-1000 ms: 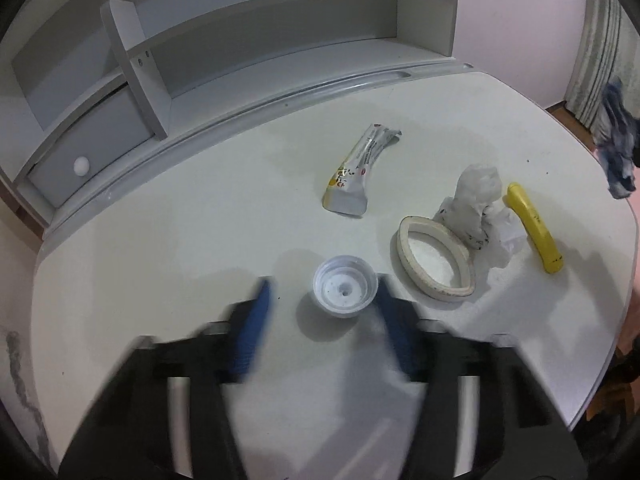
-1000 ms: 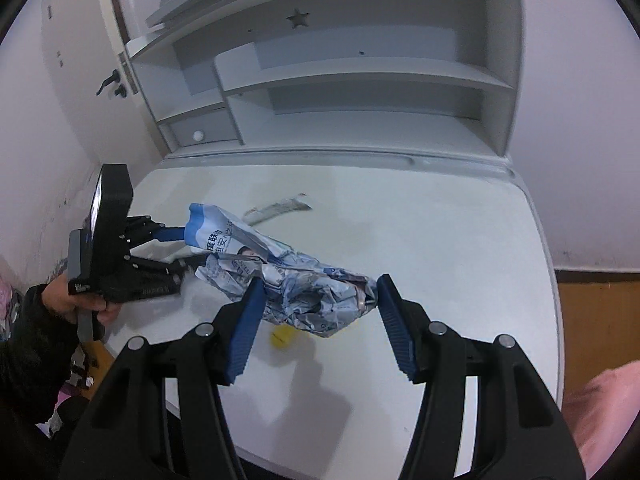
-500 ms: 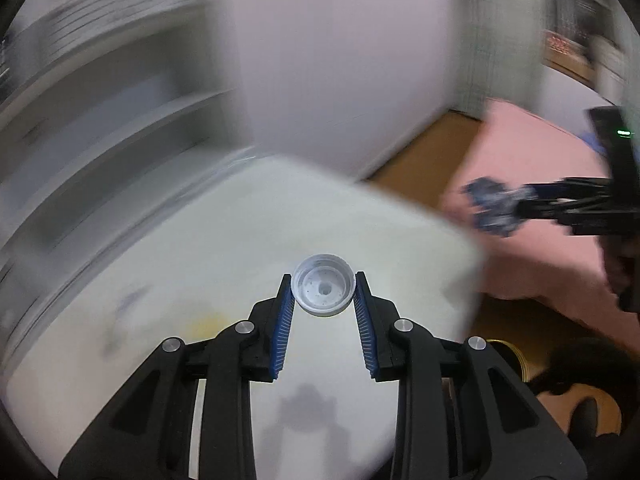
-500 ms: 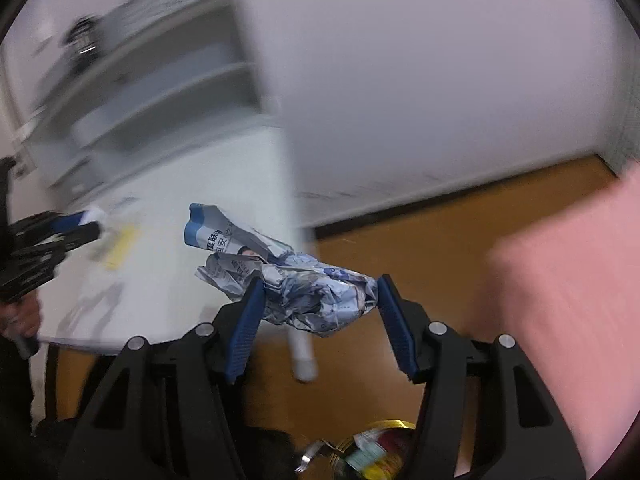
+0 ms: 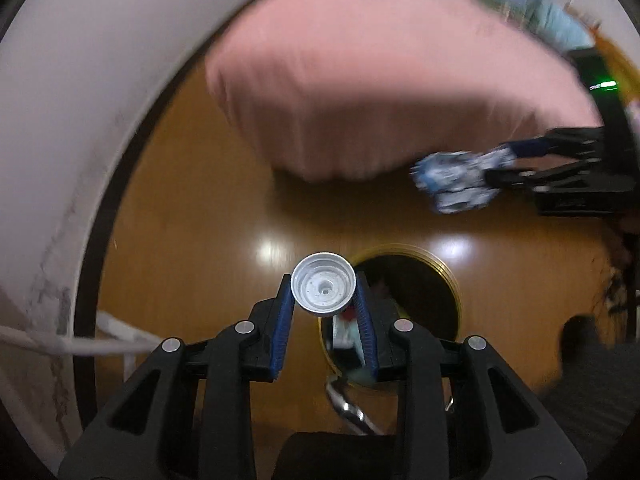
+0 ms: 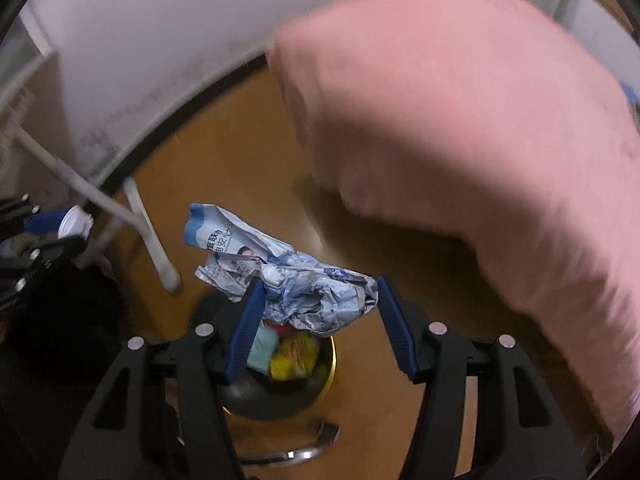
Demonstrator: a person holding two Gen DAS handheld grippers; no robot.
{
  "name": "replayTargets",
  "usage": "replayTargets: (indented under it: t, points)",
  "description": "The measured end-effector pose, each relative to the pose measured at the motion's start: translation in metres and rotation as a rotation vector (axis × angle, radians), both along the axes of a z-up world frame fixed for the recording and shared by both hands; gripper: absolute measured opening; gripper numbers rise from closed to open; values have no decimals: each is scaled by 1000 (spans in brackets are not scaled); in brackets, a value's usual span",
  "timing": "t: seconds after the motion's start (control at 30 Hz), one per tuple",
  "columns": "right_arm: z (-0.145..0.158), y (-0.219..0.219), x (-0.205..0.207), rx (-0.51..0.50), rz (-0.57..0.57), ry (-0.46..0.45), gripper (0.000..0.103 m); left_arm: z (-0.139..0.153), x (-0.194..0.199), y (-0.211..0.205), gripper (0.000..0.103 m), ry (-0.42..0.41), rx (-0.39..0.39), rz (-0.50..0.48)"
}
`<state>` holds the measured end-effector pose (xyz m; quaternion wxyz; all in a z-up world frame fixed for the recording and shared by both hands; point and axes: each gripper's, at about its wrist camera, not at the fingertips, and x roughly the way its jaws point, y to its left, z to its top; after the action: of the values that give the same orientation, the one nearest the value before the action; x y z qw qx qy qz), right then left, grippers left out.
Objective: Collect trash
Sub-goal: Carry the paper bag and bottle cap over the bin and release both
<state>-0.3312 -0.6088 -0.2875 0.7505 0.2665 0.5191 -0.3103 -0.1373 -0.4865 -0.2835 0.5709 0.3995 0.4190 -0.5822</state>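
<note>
Our left hand-held gripper (image 5: 325,304) pinches the round white plastic cap (image 5: 323,289); our right hand-held gripper (image 6: 318,312) clamps crumpled blue-white paper wrapper (image 6: 296,280); the gold-rimmed round trash bin (image 6: 329,364) lies directly below both.

The round white plastic cap (image 5: 323,289) looks smooth with a faint sheen. The crumpled blue-and-white printed wrapper (image 6: 294,282) is thin, creased and slightly glossy. At the lower centre of the frame, the round bin with a gold metal rim (image 5: 448,276) shines. The brown wooden floor (image 5: 192,216) is polished, with bright reflections. The pink cloth bedding (image 6: 480,120) looks soft and matt.
</note>
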Motion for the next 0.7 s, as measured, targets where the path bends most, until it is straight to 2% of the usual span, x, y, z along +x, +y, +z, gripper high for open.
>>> replayTargets:
  t: [0.17, 0.27, 0.4, 0.7]
  points:
    - [-73, 21, -10, 136, 15, 93, 57, -79, -14, -5, 29, 79, 190, -40]
    - [-99, 39, -6, 196, 57, 131, 57, -100, -21, -6, 29, 125, 251, -58]
    - [-113, 53, -4, 231, 92, 152, 57, -95, -29, -12, 29, 157, 233, -67]
    - [-118, 53, -5, 246, 86, 145, 57, -96, -42, -9, 30, 151, 239, -95]
